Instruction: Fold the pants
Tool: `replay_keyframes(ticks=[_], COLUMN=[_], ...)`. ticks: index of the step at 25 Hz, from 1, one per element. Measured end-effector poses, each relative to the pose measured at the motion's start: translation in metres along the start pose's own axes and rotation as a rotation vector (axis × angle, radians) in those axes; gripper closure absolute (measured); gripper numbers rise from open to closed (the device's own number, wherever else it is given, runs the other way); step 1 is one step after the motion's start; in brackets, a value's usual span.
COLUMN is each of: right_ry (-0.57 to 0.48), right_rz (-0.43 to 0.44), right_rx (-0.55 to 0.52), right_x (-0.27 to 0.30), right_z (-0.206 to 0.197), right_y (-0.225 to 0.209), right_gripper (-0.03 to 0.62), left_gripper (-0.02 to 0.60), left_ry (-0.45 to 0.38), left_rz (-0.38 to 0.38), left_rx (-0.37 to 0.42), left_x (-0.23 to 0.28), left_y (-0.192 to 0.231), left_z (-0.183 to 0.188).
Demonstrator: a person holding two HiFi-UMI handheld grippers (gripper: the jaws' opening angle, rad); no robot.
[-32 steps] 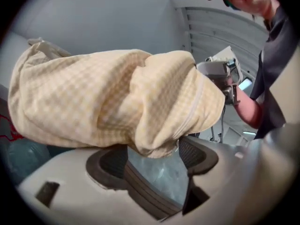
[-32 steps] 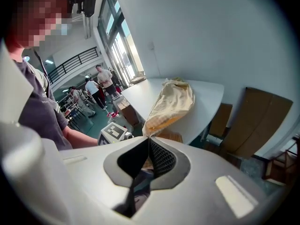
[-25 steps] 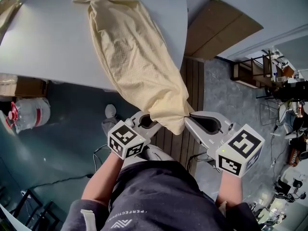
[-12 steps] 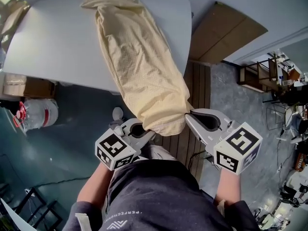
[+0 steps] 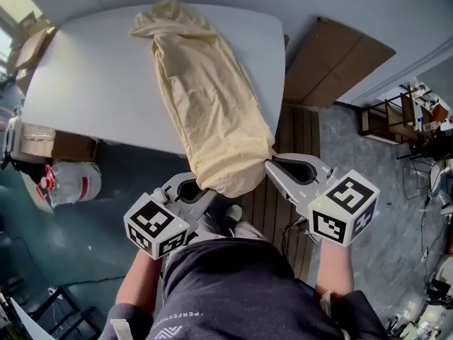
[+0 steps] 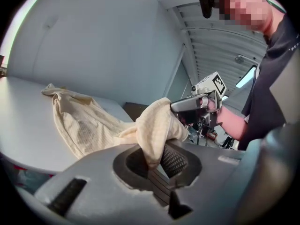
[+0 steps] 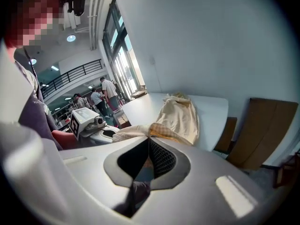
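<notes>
Overhanging pants (image 5: 209, 105), grey table (image 5: 92, 76), plank floor (image 5: 301, 129)

Head view: bright, even and sharp. The bench (image 5: 85, 76) top is pale and slightly washed out, and the floor (image 5: 99, 232) beneath it is dark, in shadow. The top-left corner is overexposed. Edges bend from the wide angle.

Left gripper view: fisheye with black vignette corners. The left hand-held gripper (image 6: 157, 161) casing is soft up close, while the pants (image 6: 84, 125) are fairly sharp. A strip light (image 6: 246, 78) glares at right.

Right gripper view: same vignette. The windows (image 7: 123, 55) are blown out, the ceiling lamp (image 7: 70, 38) is a hot spot, and the right hand-held gripper (image 7: 149, 156) casing is blurred.
</notes>
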State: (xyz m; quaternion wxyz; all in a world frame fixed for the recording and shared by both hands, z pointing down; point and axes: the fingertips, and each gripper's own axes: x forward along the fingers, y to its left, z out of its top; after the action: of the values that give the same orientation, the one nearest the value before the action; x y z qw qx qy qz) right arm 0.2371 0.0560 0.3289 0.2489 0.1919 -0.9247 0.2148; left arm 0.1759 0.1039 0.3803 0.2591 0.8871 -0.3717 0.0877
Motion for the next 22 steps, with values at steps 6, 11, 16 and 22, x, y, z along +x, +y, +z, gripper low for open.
replay_keyframes(ticks=[6, 11, 16, 22], right_ry=[-0.042, -0.06, -0.058, -0.034], right_rz=[-0.023, -0.093, -0.179, -0.271], right_rx=[0.003, 0.043, 0.086, 0.143], right_x=[0.031, 0.066, 0.096, 0.143], right_z=[0.041, 0.068, 0.091, 0.101], right_y=[-0.011, -0.031, -0.059, -0.087], right_gripper=[0.586, 0.585, 0.586, 0.585], left_gripper=[0.558, 0.557, 0.555, 0.555], left_ry=[0.053, 0.08, 0.121, 0.222], left_rz=[0.041, 0.02, -0.023, -0.006], left_rx=[0.032, 0.039, 0.071, 0.095], left_x=[-0.011, -0.011, -0.002, 0.009], left_y=[0.038, 0.08, 0.126, 0.192], left_z=[0.028, 0.051, 0.077, 0.084])
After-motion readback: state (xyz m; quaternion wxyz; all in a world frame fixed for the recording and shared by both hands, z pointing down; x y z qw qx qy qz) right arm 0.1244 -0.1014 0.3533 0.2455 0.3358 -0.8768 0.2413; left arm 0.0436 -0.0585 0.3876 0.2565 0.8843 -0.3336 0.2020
